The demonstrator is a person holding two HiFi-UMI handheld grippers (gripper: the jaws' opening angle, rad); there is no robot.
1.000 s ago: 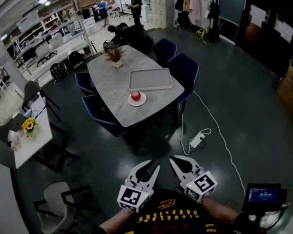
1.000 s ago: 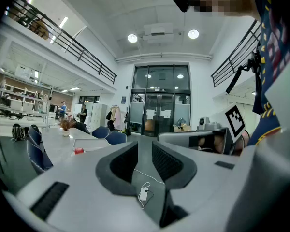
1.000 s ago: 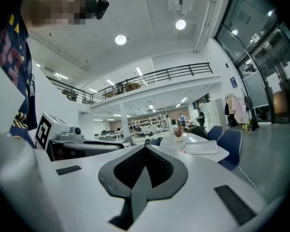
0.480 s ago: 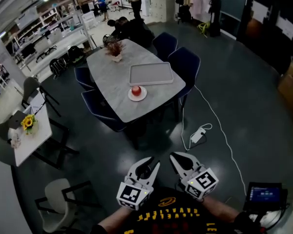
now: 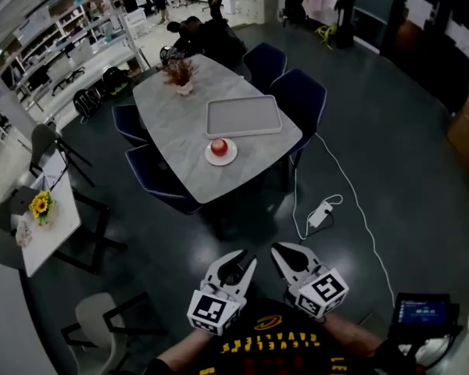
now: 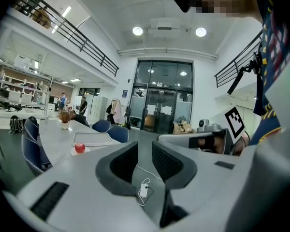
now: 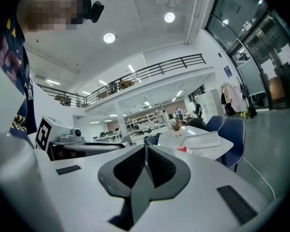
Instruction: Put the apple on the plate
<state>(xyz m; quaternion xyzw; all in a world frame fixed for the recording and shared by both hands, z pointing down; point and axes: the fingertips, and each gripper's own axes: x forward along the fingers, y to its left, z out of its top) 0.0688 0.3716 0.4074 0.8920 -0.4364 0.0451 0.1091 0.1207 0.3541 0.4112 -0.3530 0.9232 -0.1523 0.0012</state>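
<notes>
Firstly, grippers: two, side by side at the bottom of the head view, one marker cube on each.
Left gripper [image 5: 236,262]: its two fingers [image 6: 123,161] stand apart with a clear gap; nothing is held, only the floor shows between them.
Right gripper [image 5: 291,256]: its two fingers [image 7: 164,168] are pressed together at the tips, with nothing between them.
Apple [image 5: 220,147]: one, red, sitting on the plate, well ahead of both sets of fingertips and far out of their reach. In the left gripper view it lies off to the left of the fingers [image 6: 79,148]; in the right gripper view, off to the right [image 7: 182,149].
Plate [image 5: 209,158]: one, white and round, under the apple, near the table edge that faces the fingers.
Table [image 5: 172,123]: one, pale and long, well beyond the fingertips.
Tray [image 5: 243,116]: one, grey and rectangular, just beyond the plate as seen from the fingers, apart from it.
Potted plant [image 5: 180,73]: one, at the table's far end, farthest from the fingers.
Blue chairs [image 5: 301,100]: four that can be counted, two on each long side of the table.
Power strip [image 5: 319,217]: one, white, on the dark floor between the fingers and the table, to the right of the right fingertips; it shows through the gap of the left fingers in that gripper's own view.
Cable [image 5: 359,217]: one white line across the floor, running from the table past the power strip.
</notes>
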